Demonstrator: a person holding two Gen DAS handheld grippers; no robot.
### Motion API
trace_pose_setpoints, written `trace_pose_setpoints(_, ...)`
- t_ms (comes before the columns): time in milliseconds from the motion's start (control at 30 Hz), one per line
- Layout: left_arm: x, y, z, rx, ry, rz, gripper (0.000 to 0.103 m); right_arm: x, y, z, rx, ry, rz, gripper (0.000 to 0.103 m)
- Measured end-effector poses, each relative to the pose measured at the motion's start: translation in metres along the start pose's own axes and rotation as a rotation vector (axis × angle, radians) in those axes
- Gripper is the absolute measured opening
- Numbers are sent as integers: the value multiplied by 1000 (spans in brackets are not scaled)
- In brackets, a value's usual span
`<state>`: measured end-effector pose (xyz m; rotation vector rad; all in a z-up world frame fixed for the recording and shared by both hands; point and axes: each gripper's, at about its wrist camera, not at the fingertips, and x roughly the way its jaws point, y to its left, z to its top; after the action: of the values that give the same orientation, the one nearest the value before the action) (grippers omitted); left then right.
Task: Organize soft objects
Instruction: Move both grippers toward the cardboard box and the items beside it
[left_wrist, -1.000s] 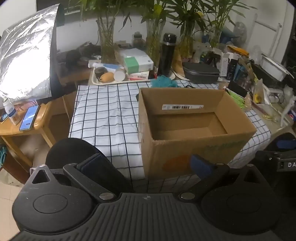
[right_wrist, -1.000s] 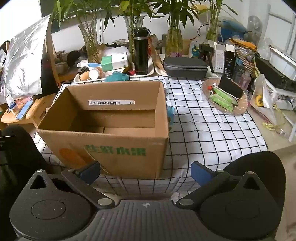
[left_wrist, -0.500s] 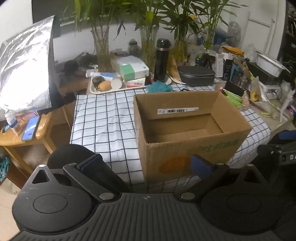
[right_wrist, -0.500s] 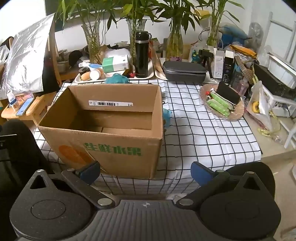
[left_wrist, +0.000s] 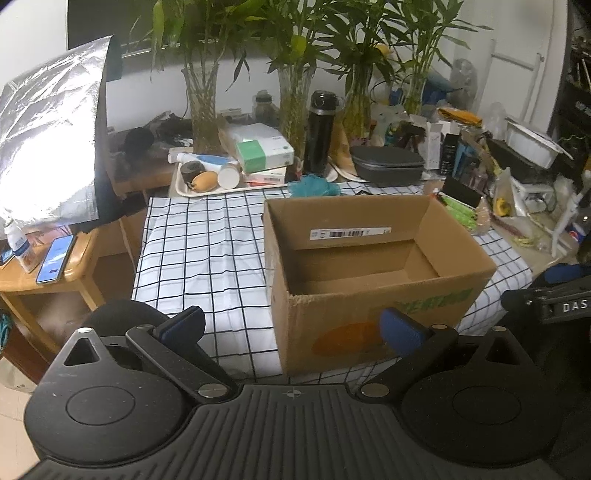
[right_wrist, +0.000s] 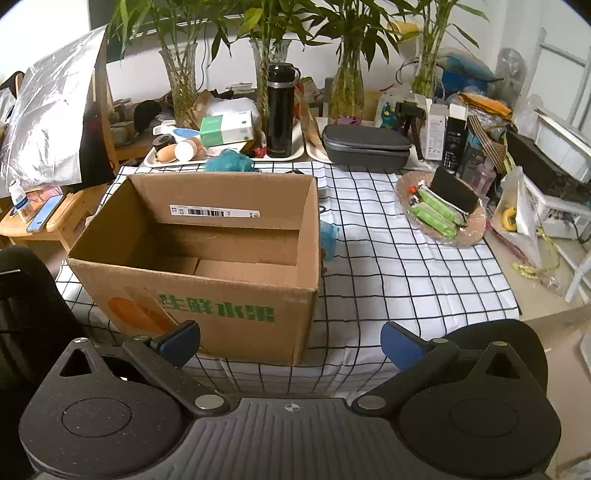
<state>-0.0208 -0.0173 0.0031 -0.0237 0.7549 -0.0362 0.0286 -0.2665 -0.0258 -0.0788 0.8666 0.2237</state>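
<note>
An open, empty cardboard box (left_wrist: 369, 295) (right_wrist: 207, 302) stands on the checked tablecloth (left_wrist: 207, 251) (right_wrist: 399, 273). A teal fluffy soft thing (left_wrist: 314, 187) (right_wrist: 229, 162) lies just behind the box. A light blue soft thing (right_wrist: 328, 236) peeks out at the box's right side, mostly hidden. My left gripper (left_wrist: 291, 328) is open and empty, held before the box's near left corner. My right gripper (right_wrist: 290, 339) is open and empty, held before the box's near right corner.
Behind the box stand a black flask (right_wrist: 281, 110), glass vases with bamboo (right_wrist: 183, 81), a tray of small items (left_wrist: 207, 181) and a grey case (right_wrist: 365, 144). A plate of green packets (right_wrist: 441, 212) sits right. A wooden side table with a phone (left_wrist: 55, 258) stands left.
Both grippers have drawn back and risen a little, so the box looks smaller and more of the table shows. Both stay open.
</note>
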Motion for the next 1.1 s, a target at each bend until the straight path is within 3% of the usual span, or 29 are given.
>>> trace_pose_setpoints(233, 1, 1, 2, 8, -17, -15, 103, 6, -1, 0, 0, 12, 18, 103)
trace_pose_setpoints(400, 5, 6, 3, -20, -1, -86, 103, 7, -3, 4, 13, 10, 37, 103)
trace_pose_setpoints(1100, 21, 5, 14, -32, 7, -110, 103, 25, -21, 11, 52, 38, 32, 103)
